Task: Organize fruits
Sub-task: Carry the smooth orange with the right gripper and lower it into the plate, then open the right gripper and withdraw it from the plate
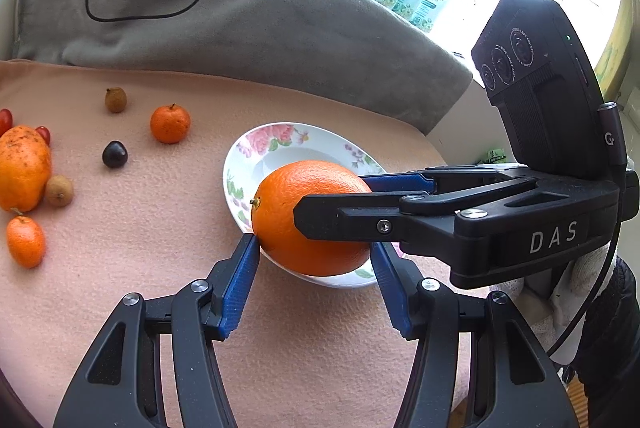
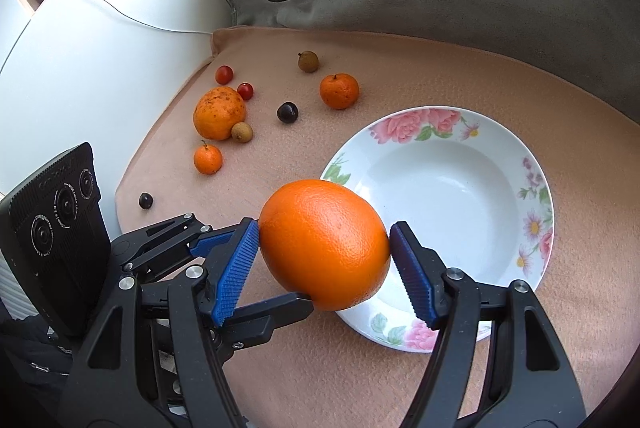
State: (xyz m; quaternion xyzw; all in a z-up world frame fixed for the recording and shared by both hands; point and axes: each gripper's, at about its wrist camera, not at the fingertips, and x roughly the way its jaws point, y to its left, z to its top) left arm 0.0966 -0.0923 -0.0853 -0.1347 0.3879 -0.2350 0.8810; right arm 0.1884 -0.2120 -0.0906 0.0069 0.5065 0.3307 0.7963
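Observation:
A large orange [image 1: 308, 220] [image 2: 324, 244] is held over the near rim of a white floral plate [image 1: 256, 152] [image 2: 452, 172]. Both grippers meet on it. My left gripper [image 1: 314, 248] has its blue pads against the orange's two sides. My right gripper [image 2: 324, 240] also has its pads touching both sides; in the left wrist view it reaches in from the right [image 1: 332, 204]. Small fruits lie on the peach cloth to the left: a mandarin [image 1: 170, 124] [image 2: 339, 91], a spotted orange [image 1: 22, 168] [image 2: 219, 113], a dark cherry [image 1: 115, 154] [image 2: 287, 112].
More loose fruit lies on the cloth: a kumquat [image 2: 207, 159], longans [image 2: 308, 61], cherry tomatoes [image 2: 224, 74] and a second cherry [image 2: 145, 200]. A grey blanket [image 1: 240, 20] with a black cable rises behind. A white wall [image 2: 100, 48] borders the cloth's left edge.

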